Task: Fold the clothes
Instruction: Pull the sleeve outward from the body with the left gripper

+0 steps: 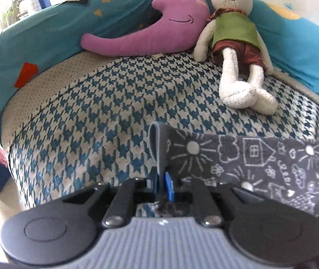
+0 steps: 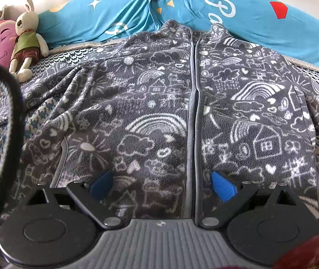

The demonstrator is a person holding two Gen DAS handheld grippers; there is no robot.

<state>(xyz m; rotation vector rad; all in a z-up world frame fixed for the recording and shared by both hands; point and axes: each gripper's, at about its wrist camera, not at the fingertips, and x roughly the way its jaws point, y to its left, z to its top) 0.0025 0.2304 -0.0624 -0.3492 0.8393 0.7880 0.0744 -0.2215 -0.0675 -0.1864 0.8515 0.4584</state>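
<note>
left wrist: left hand-held gripper [image 1: 162,185] pinches fuzzy doodle-print fleece jacket [image 1: 249,157] cuff.

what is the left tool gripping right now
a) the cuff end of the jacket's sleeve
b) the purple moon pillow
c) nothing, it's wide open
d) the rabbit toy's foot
a: the left tool has its blue pads closed on the folded cuff of the grey doodle-print jacket, while the rabbit toy and the purple moon pillow lie farther back on the bed.
</note>
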